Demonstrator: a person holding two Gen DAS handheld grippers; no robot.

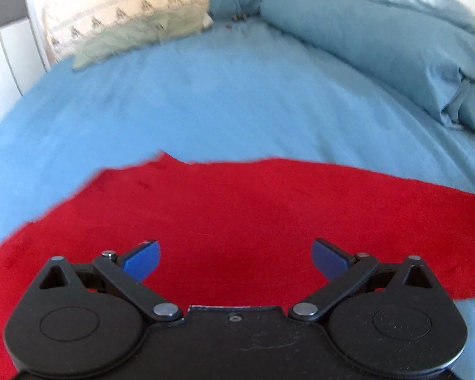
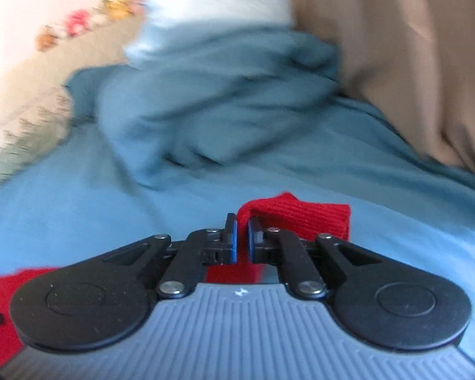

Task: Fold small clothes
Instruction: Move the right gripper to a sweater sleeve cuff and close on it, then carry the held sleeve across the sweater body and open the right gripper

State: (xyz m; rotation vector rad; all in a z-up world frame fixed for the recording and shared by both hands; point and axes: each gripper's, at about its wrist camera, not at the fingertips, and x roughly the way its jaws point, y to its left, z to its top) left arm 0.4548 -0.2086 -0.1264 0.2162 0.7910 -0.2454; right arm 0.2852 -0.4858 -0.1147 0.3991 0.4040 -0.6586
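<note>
Left wrist view: the left gripper (image 1: 236, 258) hangs over a red garment (image 1: 237, 209) that lies spread flat on a blue bed sheet (image 1: 205, 101). Its blue pads (image 1: 144, 258) stand wide apart with nothing between them, only red cloth below. The garment's far edge runs across the middle of the frame, with bare sheet beyond it. A patterned cream pillow (image 1: 120, 12) sits at the far left, a crumpled teal duvet (image 1: 364, 50) at the far right.

Right wrist view: the frame is motion-blurred. The right gripper (image 2: 241, 237) has its jaws drawn narrow, pinching a fold of the red garment (image 2: 300, 218); the ribbed knit bunches up over the fingertips and a strip sticks out to the right, lifted above the sheet (image 2: 95, 202). More red cloth shows at the lower left behind the gripper body. The piled teal duvet (image 2: 221, 101) fills the middle distance, with something white on top, probably a second pillow or blanket, too smeared to tell. A beige curtain (image 2: 411, 47) hangs on the right, and the patterned pillow (image 2: 25, 129) lies at the left edge.
</note>
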